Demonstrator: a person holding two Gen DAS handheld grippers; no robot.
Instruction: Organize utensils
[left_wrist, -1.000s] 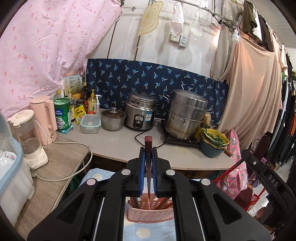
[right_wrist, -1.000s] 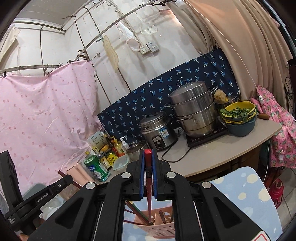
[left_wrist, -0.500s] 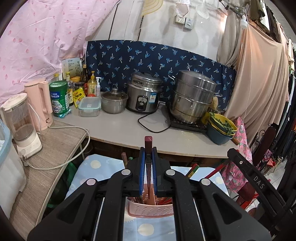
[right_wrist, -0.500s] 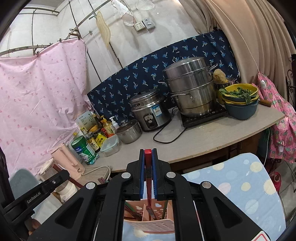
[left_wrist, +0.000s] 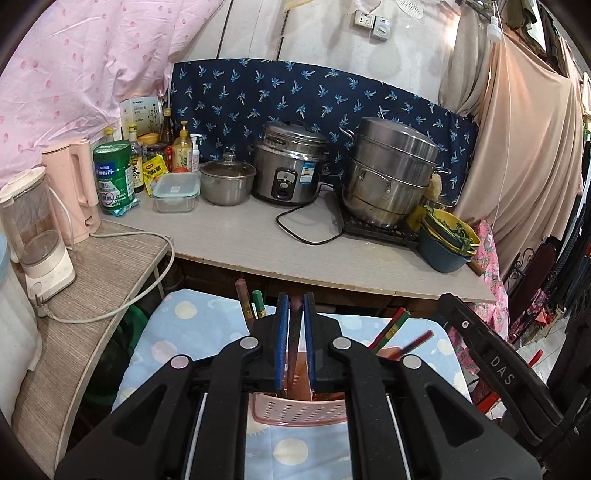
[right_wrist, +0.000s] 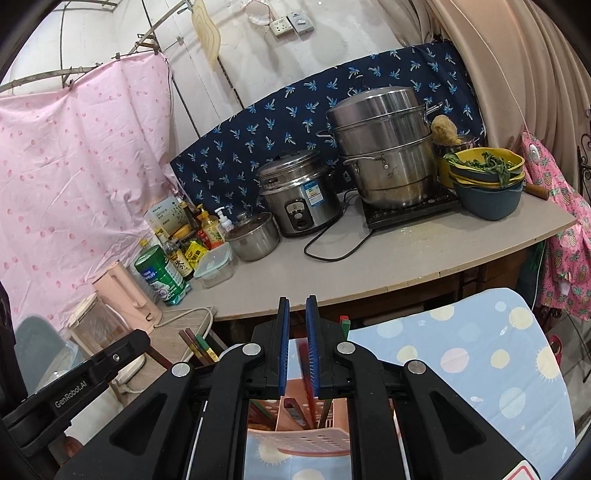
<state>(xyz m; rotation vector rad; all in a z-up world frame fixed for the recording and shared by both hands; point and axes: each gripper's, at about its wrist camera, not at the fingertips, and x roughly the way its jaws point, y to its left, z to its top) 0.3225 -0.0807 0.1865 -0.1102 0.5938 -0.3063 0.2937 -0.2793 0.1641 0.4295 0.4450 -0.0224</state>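
Observation:
A pink perforated utensil holder (left_wrist: 299, 410) stands on a blue dotted cloth, just under both grippers; it also shows in the right wrist view (right_wrist: 295, 439). Several chopsticks (left_wrist: 393, 330) stick out of it. My left gripper (left_wrist: 294, 325) has its jaws slightly apart around a dark red chopstick (left_wrist: 295, 332) that hangs down into the holder. My right gripper (right_wrist: 297, 332) is open a little; a red chopstick (right_wrist: 302, 354) stands low between its jaws inside the holder, with the grip released.
A grey counter (left_wrist: 258, 236) behind holds a rice cooker (left_wrist: 290, 166), a steel steamer pot (left_wrist: 389, 173), stacked bowls (left_wrist: 447, 240), a small pot and bottles. A pink kettle (left_wrist: 72, 188) and a blender (left_wrist: 37, 236) stand on the left shelf.
Both grippers tilted down toward the holder and lowered their chopsticks into it. Both jaws went from clamped shut to slightly apart; the right chopstick dropped lower between its jaws.

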